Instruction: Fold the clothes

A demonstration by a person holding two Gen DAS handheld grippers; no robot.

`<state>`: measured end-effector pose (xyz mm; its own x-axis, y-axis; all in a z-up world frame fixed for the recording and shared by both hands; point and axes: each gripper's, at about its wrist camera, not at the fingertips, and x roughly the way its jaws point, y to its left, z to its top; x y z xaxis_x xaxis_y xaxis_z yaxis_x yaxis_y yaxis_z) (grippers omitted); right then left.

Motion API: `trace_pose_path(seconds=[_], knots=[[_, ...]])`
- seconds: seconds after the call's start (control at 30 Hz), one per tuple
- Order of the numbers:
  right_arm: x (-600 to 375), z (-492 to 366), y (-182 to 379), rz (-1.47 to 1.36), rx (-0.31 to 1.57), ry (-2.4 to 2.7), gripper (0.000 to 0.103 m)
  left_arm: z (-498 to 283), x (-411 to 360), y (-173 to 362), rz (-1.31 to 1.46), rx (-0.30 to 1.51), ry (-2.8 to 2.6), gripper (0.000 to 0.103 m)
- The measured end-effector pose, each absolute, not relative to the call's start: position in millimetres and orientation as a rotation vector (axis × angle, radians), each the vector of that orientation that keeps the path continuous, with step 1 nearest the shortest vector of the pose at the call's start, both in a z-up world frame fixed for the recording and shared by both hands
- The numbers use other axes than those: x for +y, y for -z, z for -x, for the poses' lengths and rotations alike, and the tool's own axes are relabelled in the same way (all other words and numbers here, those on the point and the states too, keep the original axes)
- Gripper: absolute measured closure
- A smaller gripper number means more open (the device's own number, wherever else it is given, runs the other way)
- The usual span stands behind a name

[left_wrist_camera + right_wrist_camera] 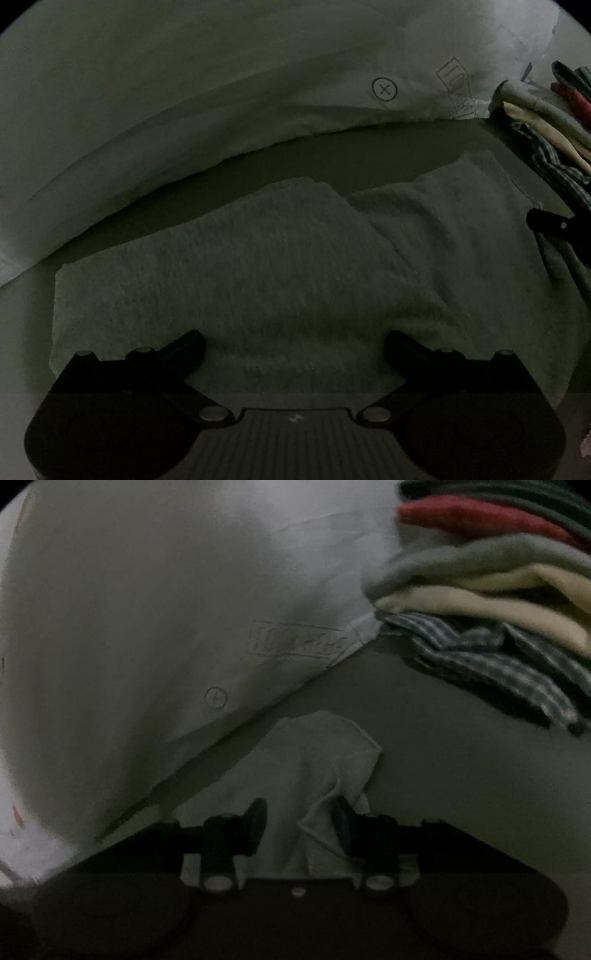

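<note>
Towel (236,273) lengthwise between spread tools

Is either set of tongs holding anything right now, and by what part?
Left tongs are open over the towel, holding nothing. Right tongs have a bunched towel corner between them, but a firm grip cannot be told.

Bare surface (461,775) lies open right of the towel (258,266). A pale padded wall (184,110) blocks the far side, and the stacked clothes (498,602) crowd what seems the far right corner.
</note>
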<state>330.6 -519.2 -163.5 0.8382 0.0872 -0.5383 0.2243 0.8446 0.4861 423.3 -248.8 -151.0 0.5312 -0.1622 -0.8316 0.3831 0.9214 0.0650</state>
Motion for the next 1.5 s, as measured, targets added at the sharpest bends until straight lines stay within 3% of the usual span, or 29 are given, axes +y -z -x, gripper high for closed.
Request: trace_pose_path(seconds=[0.1, 0.17, 0.23, 0.3, 0.53, 0.73, 1.0, 1.1, 1.17, 1.23, 1.37, 1.47, 1.5], knots=[[-515, -333, 162, -0.517, 0.593, 0.077, 0.069, -421, -248, 153, -0.241, 0.947, 0.322, 0.0], [-510, -333, 158, -0.492, 0.621, 0.118, 0.069, -420, -248, 154, -0.235, 0.939, 0.317, 0.0], [-511, -327, 154, -0.498, 0.633, 0.186, 0.057, -418, -249, 153, -0.234, 0.934, 0.317, 0.0], [-507, -312, 149, -0.505, 0.62, 0.235, 0.054, -416, -250, 153, -0.233, 0.929, 0.319, 0.0], [-511, -243, 145, -0.737, 0.657, 0.359, 0.051, -422, -247, 154, -0.227, 0.914, 0.329, 0.0], [-511, -236, 158, -0.851, 0.615, 0.236, 0.048, -418, -245, 154, -0.213, 0.894, 0.318, 0.0], [-492, -304, 142, -0.402, 0.684, 0.383, 0.05, -420, -244, 154, -0.213, 0.886, 0.333, 0.0], [-495, -307, 141, -0.336, 0.684, 0.417, 0.035, -418, -243, 155, -0.21, 0.876, 0.336, 0.0], [-499, -310, 146, -0.342, 0.715, 0.386, 0.034, -417, -242, 155, -0.207, 0.864, 0.337, 0.0], [-497, -304, 145, -0.357, 0.688, 0.32, 0.041, -415, -241, 157, -0.204, 0.852, 0.338, 0.0], [-472, -311, 151, -0.272, 0.699, 0.207, 0.042, -414, -241, 158, -0.202, 0.842, 0.341, 0.0], [-447, -315, 157, -0.101, 0.674, 0.256, 0.066, -415, -240, 158, -0.199, 0.838, 0.349, 0.0], [-447, -318, 155, -0.127, 0.682, 0.268, 0.084, -416, -239, 159, -0.197, 0.835, 0.353, 0.0]])
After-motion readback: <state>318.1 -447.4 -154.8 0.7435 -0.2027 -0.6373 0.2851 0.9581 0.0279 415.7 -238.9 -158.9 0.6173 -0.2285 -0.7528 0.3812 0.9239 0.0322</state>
